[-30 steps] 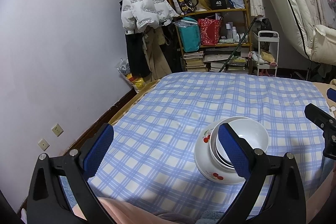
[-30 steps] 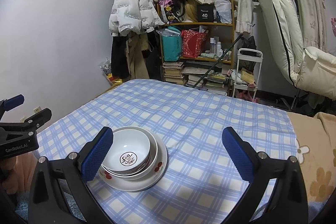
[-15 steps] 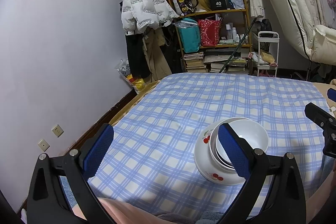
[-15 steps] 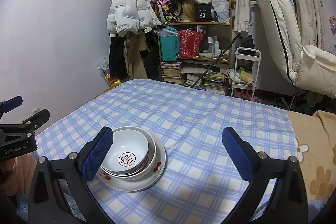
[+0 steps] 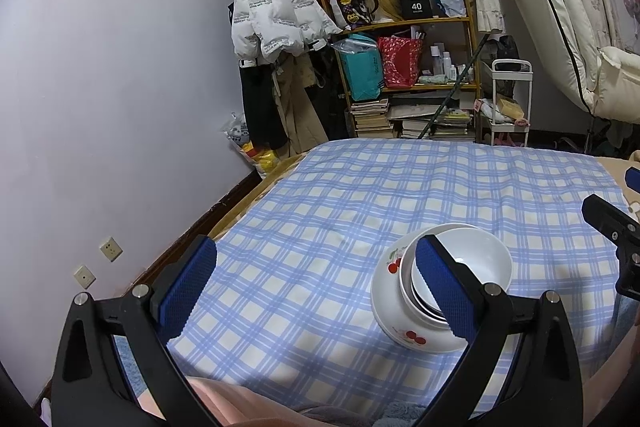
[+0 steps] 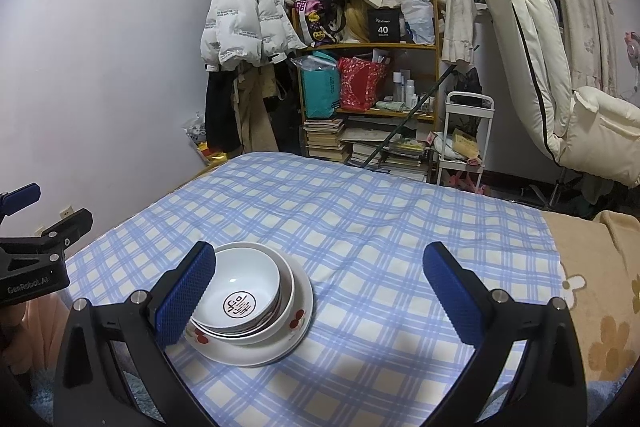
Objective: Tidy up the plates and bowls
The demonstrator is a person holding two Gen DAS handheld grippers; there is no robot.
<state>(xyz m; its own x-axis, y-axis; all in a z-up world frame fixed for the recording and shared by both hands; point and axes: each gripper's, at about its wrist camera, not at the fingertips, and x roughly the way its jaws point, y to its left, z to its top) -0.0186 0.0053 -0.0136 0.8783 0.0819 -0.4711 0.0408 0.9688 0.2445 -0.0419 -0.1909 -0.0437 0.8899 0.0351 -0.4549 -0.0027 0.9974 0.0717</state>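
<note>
Both grippers idle, nothing held. Left gripper [image 5: 316, 279] jaws spread wide; the stack sits just past its right jaw, partly hidden behind that pad. Right gripper [image 6: 320, 291] jaws also spread wide; the stack sits just inside its left jaw, the rest of the gap shows only checked cloth [image 6: 380, 227]. Stack = cherry-print plate [image 6: 294, 343] at the bottom, a wider bowl [image 6: 289, 287] on it, top bowl [image 6: 240, 287] nested inside; looks already consolidated. Handling guess: glazed ceramic, stiff, slick, chips easily, fairly heavy as a stack, and the cloth looks like soft bedding so the base may rock. I'd pinch one bowl wall at the rim, one pad inside and one outside; plate rim is shallow, poor bite. Views differ: right wrist looks down into the top bowl and shows its red round mark, plus the left gripper at far left; left wrist shows the stack's side profile, cherries on the plate lip, and the right gripper's tip at far right, but not the bowl's floor.
</note>
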